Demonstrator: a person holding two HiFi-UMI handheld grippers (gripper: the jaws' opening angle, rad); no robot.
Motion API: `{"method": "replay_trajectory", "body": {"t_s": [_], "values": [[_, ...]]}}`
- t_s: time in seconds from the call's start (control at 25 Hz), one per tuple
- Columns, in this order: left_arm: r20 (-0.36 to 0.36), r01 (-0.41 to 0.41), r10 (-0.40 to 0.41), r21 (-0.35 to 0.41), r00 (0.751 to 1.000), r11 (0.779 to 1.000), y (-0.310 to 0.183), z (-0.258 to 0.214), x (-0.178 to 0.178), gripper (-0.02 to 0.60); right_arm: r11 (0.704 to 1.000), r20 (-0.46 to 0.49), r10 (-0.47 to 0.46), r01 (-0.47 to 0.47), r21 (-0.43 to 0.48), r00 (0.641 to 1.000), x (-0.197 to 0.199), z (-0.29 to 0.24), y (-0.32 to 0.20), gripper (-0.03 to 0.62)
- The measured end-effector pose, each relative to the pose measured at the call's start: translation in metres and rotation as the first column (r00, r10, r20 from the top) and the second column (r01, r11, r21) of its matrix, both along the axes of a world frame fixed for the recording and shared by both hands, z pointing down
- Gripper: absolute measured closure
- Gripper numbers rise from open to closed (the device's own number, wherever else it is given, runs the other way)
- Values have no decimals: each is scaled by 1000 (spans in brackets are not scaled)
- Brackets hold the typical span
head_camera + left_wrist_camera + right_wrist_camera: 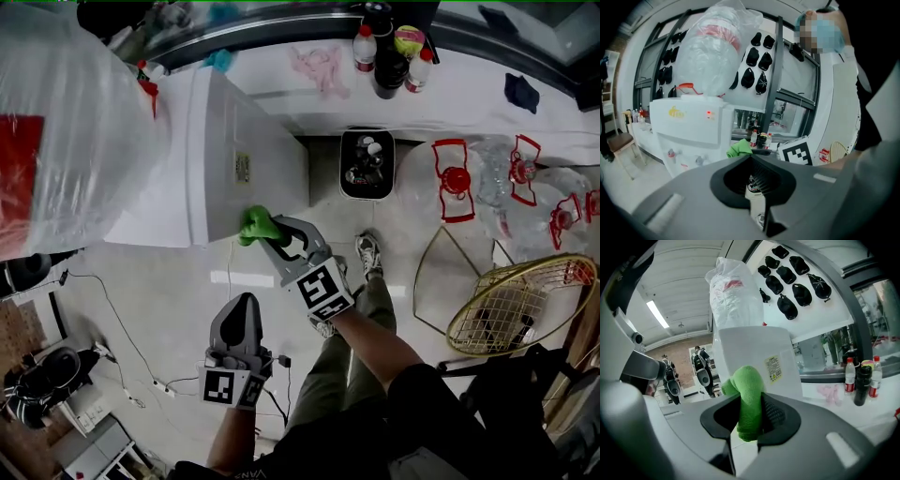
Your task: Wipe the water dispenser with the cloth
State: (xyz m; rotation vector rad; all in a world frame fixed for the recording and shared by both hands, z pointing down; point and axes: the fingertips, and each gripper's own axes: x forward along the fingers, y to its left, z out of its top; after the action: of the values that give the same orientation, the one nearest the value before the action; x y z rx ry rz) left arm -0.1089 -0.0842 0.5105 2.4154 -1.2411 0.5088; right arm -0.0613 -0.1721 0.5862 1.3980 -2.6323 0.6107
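While we are looking down, we are seeing the white water dispenser [239, 159] standing on the floor [169, 281]. A big bottle [66, 122] wrapped in a clear plastic bag is sitting on top of it.

The right gripper [265, 232] is squeezing the green cloth [253, 225] tight between its jaws. The cloth is pressing on the dispenser's side wall, the one with the small yellow label [242, 169]. It is touching that wall right at the corner next to the front, where the taps [671, 153] are. A fat bunch of cloth is sticking out past the jaw tips, and some of it is hanging down between them.

The left gripper [242, 323] is hanging lower and closer to us, apart from the dispenser. Its jaws are closed together and nothing is sitting between them. It is pointing toward the dispenser's front.

Past the dispenser, a white bench [469, 94] is running along the window. Some bottles [365, 47] are standing near the bench's back edge, and a pink rag [322, 66] is lying just beside them. A black bin [367, 164] is sitting on the floor by the bench's front edge. A gold wire basket [511, 305] is lying on the floor, well apart from the dispenser.
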Motion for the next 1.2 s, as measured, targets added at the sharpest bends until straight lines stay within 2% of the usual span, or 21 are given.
{"method": "replay_trajectory", "body": {"t_s": [0.24, 0.72, 1.04, 1.2], "values": [[-14, 21, -21, -13, 1000, 1000, -8, 4, 4, 580, 1000, -40, 11, -12, -11, 999, 13, 11, -44, 485], [-52, 101, -102, -29, 993, 994, -50, 19, 16, 580, 999, -128, 47, -49, -13, 991, 63, 36, -166, 485], [-59, 89, -91, -35, 994, 995, -58, 28, 17, 580, 991, -150, 126, -132, -35, 981, 87, 53, -218, 485], [-57, 67, -69, -31, 996, 997, -53, 28, 12, 580, 989, -173, 143, -148, -14, 974, 91, 53, -219, 485]]}}
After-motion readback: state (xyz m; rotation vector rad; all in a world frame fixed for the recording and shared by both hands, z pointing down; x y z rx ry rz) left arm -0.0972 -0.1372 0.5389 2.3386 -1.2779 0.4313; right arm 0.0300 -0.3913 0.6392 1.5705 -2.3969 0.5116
